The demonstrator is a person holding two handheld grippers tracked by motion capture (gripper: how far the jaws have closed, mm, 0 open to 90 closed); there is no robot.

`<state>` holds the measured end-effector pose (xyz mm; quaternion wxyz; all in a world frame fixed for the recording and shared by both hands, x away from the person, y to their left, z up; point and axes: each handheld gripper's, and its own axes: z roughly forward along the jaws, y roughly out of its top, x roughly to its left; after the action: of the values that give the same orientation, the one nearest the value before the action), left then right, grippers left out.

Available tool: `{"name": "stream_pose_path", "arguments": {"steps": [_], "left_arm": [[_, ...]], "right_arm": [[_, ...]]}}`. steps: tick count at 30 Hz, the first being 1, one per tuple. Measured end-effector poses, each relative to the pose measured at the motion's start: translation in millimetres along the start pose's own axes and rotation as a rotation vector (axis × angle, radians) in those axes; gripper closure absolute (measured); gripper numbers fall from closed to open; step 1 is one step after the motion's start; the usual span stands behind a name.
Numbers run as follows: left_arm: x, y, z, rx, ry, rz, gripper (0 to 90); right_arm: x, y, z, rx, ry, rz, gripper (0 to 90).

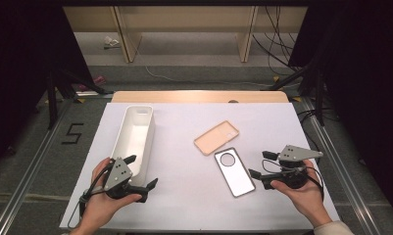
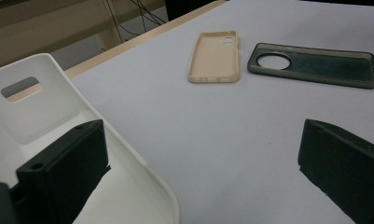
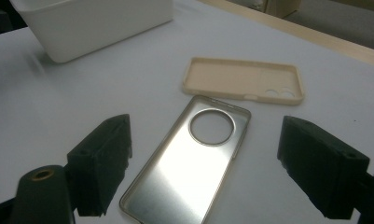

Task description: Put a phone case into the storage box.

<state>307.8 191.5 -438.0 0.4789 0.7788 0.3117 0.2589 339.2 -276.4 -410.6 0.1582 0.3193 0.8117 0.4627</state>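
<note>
- Hovering low over a white-covered table (image 1: 184, 205), a person's two hand-held grippers frame a pair of phone cases, with the dark-rimmed phone case (image 1: 234, 172) taken here as the landmark.
- Right gripper (image 1: 259, 164): just to the right of that case, jaws spread wide and empty; in the right gripper view the case (image 3: 189, 163) lies flat between and ahead of the two black jaws, untouched.
- Left gripper (image 1: 141, 171): well to the left of the case, jaws also spread wide with nothing clamped; in the left gripper view one jaw sits over the inside of the white plastic bin (image 2: 58, 140) and the other over bare table, so the jaws straddle the bin's near wall.
- Beige phone case (image 1: 216, 137): just beyond the dark-rimmed one, open side up, apart from it.
- White plastic bin (image 1: 134, 134): long and narrow, well to the left of the landmark case, nothing visible in it.
- Risks, as a judgement: the thin, flat case offers little edge to pinch, so jaws closing from this angle could skid over its rim, push it into the beige case, or flip it; the left jaws, if closed carelessly, could drag or tip the light bin.
- Writing: a black "5" (image 1: 73, 132) is marked on the floor far left of the case; no brand or label is legible on either case or the bin.
</note>
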Motion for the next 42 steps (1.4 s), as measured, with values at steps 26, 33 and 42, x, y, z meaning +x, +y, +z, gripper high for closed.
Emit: {"name": "stream_pose_path", "arguments": {"steps": [26,33,42], "left_arm": [[-2.1,1.6,1.3,0.001,-0.005,0.011,2.8],[-2.2,1.7,1.4,0.0,-0.006,0.011,2.8],[-2.9,1.9,1.4,0.0,-0.008,0.014,2.8]], "right_arm": [[-21.3,-22.3,42.5,0.579,-0.073,0.149,90.0],[-19.4,-22.8,51.3,0.633,-0.042,0.14,90.0],[-12.0,-20.8,56.4,0.659,-0.008,0.1,90.0]]}}
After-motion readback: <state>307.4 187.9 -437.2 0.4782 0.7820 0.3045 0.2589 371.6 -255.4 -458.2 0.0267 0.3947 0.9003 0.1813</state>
